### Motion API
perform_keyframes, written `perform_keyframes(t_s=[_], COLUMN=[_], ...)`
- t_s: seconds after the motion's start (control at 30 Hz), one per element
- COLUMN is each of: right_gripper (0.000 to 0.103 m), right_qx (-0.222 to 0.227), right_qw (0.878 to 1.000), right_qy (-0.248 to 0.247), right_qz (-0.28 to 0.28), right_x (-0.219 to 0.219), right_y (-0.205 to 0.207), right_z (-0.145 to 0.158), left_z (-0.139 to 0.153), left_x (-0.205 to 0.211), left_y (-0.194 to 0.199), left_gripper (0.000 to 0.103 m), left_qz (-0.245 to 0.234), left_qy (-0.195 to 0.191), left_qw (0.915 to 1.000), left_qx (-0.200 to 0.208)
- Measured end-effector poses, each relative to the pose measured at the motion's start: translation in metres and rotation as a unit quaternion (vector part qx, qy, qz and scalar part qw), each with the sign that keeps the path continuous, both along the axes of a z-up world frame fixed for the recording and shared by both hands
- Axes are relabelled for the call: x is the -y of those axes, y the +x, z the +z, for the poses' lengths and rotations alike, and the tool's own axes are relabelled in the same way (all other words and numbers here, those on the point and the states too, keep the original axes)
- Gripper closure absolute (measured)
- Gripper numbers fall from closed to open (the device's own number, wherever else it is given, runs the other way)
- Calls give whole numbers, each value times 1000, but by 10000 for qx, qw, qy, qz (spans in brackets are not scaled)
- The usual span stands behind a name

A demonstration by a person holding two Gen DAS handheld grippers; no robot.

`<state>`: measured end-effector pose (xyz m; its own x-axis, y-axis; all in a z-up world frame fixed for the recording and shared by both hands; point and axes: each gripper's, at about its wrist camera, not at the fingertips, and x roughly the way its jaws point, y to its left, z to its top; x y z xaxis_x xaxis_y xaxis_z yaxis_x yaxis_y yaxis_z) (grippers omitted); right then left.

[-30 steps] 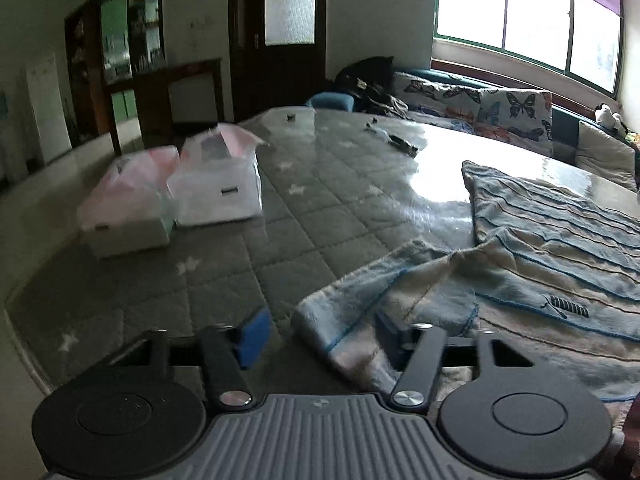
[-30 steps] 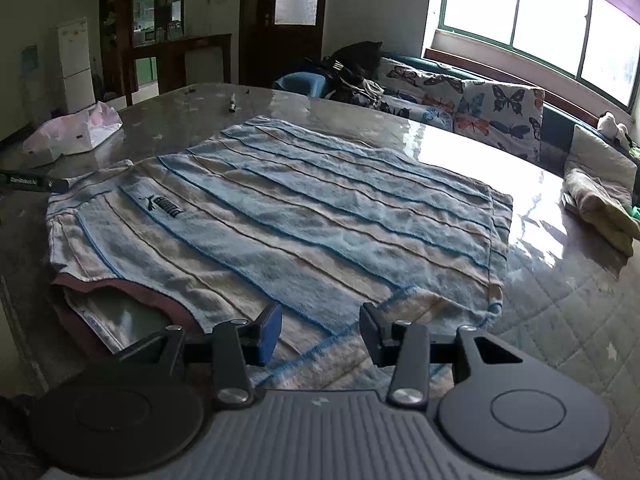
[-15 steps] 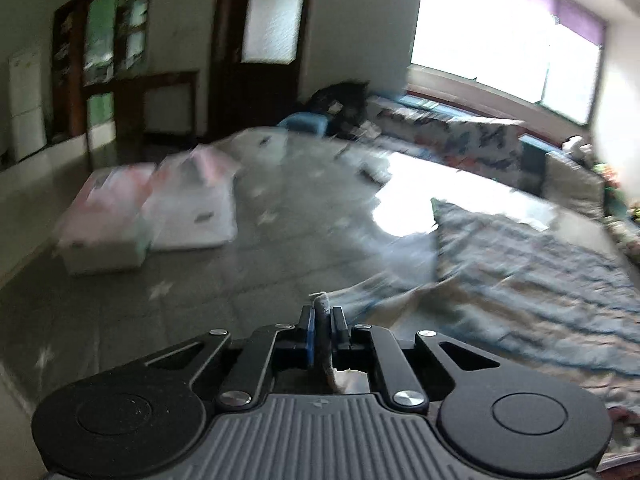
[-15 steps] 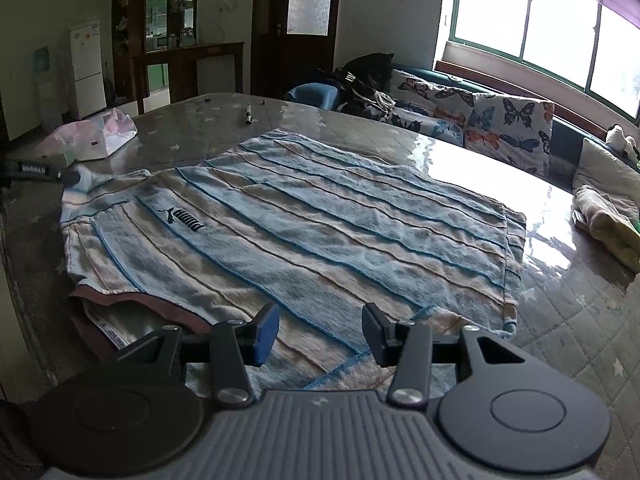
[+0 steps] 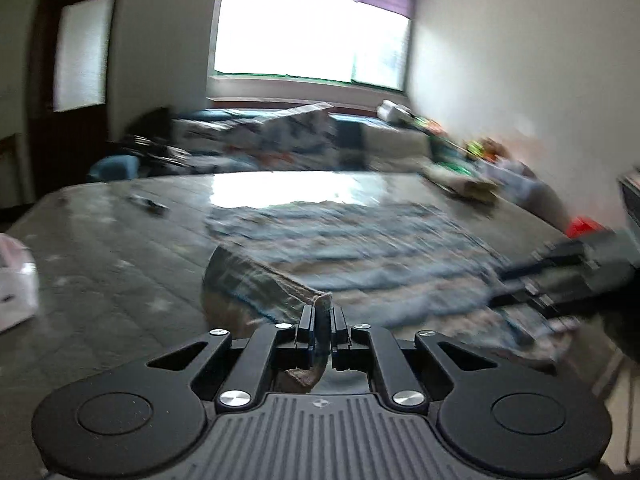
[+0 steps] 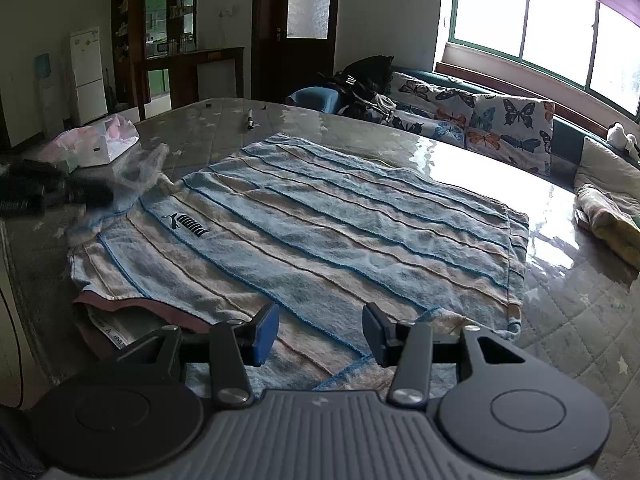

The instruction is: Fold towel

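On the worktop [image 6: 568, 312], towel [image 6: 320, 224] lies slantwise.
Left claw [image 5: 320, 322] pinches its blurred corner; right claw [image 6: 320, 332] gapes.

My two black plastic tongs, left [image 5: 320, 320] and right [image 6: 319, 334], have ribbed grey bodies, round discs at both sides, silver screws, and blue pads [image 6: 266, 334].

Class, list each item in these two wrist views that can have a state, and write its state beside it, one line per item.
Left gripper: shut on a towel corner, lifted.
Right gripper: open, holding nothing, above the towel's near edge.
Towel: spread on the table, left corner raised.
Door: closed.
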<state>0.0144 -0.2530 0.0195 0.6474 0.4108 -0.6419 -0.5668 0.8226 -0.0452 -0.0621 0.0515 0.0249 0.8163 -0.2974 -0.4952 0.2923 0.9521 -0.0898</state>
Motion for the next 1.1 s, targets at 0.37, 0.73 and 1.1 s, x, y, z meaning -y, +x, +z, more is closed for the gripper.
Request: perform_keyframes(t_s=[0.37, 0.73, 1.1], right_gripper=[55, 55, 56], right_qx=[-59, -144, -191], right_qw=[9999, 9989, 9922], right_qy=[-27, 50, 32], right_qz=[132, 432, 1233], right_x=[-8, -26, -77], right_y=[3, 9, 15], right_z=[-2, 2, 7], left_z=[-27, 2, -28], left_x=[15, -16, -33], left_y=[2, 26, 96], left_gripper=[92, 91, 92], left_qz=[-701, -334, 67], left_qy=[274, 207, 712], left_qw=[9955, 9991, 9959], left_qx=[-580, -143, -554])
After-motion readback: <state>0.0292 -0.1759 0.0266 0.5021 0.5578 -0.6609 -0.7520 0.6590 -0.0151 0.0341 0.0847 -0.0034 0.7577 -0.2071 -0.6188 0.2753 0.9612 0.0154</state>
